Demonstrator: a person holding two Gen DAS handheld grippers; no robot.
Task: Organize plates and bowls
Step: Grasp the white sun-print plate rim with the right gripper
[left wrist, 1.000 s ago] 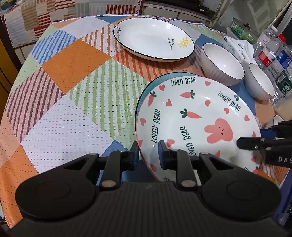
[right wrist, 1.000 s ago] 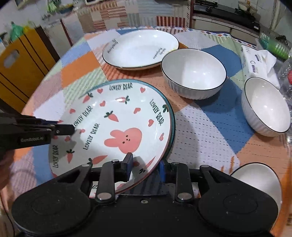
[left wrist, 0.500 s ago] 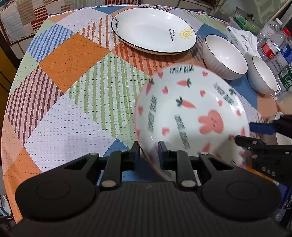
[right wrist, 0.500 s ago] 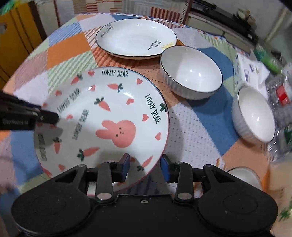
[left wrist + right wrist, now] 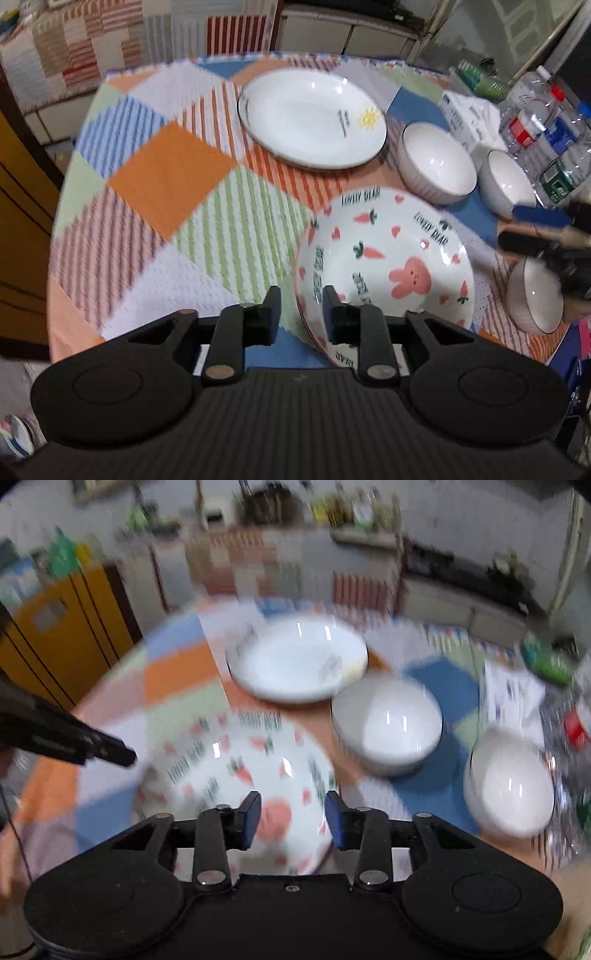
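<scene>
The "Lovely Bear" plate (image 5: 384, 262) with pink rabbit and carrots lies on the checked tablecloth (image 5: 162, 184). My left gripper (image 5: 300, 314) is open, its jaws standing either side of the plate's near-left rim without gripping it. My right gripper (image 5: 292, 818) is open and empty above the plate (image 5: 236, 775); the right wrist view is blurred. A white plate with a sun (image 5: 312, 120) lies behind. Two white bowls (image 5: 437, 162) (image 5: 508, 182) stand to its right, and a third bowl (image 5: 535, 295) stands near right.
Several water bottles (image 5: 535, 118) and a tissue pack (image 5: 469, 118) stand at the table's far right. A yellow cabinet (image 5: 55, 635) is left of the table. A patchwork-covered sofa (image 5: 74, 55) is behind it.
Both grippers let go of the bear plate, which now rests on the table. Both jaws opened. The right gripper pulled up and back.
</scene>
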